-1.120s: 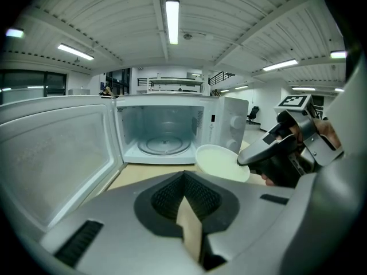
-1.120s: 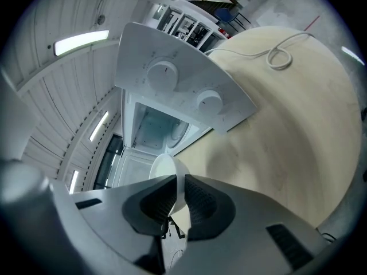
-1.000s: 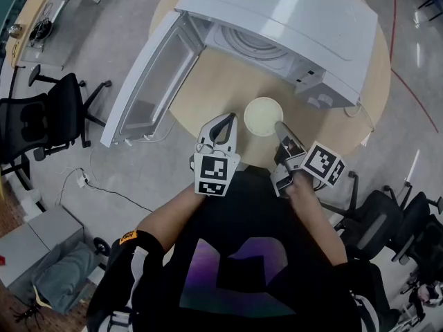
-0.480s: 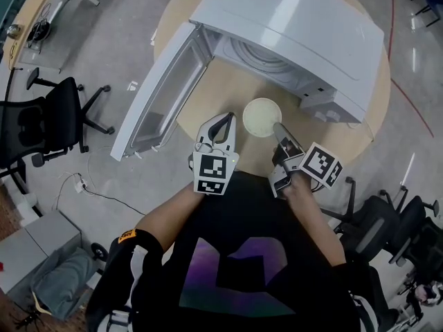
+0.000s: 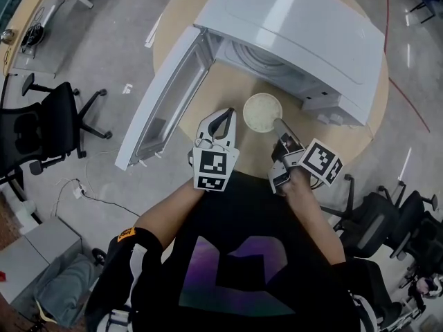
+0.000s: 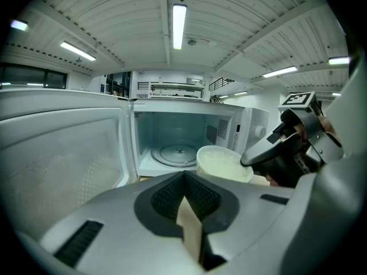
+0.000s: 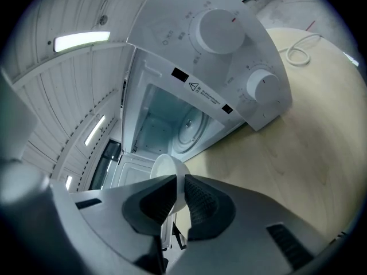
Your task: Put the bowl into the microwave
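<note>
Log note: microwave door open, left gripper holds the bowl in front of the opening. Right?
No: the right gripper holds the bowl, clamped on its rim, as the right gripper view shows. The left gripper is shut and empty. The microwave door is open.

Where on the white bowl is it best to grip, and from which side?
Grip the thin rim of the bowl on the side facing the person, one jaw inside and one outside, as the right gripper does. The bowl is upright and open, and this side leaves its far edge free toward the open microwave.
</note>
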Tool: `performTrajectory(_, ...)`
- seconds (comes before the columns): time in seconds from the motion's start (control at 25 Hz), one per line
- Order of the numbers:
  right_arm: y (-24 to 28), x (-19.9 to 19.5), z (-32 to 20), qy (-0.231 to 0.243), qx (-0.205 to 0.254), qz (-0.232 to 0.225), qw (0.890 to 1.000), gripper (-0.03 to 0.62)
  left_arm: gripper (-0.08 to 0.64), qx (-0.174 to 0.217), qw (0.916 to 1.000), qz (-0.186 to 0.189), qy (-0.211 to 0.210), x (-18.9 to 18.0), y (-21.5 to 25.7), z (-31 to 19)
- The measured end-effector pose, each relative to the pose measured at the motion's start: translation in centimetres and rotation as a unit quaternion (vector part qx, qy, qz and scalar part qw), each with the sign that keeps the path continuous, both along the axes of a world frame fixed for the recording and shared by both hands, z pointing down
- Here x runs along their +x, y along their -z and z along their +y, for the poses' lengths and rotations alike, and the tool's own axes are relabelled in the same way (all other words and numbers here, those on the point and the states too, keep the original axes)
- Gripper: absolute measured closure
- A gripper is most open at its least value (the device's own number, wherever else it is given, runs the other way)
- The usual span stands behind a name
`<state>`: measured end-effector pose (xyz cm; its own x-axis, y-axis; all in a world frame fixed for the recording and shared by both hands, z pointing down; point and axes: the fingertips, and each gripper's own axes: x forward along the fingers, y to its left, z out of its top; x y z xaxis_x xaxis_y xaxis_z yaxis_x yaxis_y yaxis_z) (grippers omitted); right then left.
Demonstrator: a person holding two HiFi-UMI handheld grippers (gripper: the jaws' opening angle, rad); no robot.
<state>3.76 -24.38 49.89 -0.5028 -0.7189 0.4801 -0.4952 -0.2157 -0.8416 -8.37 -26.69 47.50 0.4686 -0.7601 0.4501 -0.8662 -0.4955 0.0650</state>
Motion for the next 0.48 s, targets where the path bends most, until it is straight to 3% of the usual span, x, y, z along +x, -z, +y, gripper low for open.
performTrajectory(0.48,0.1,-0.2,-2.1,-0.029,-0.004,0.000,1.000,0.537,0.514,0.006,0.9999,0.005,-0.013,0.0,0.4,-2.2)
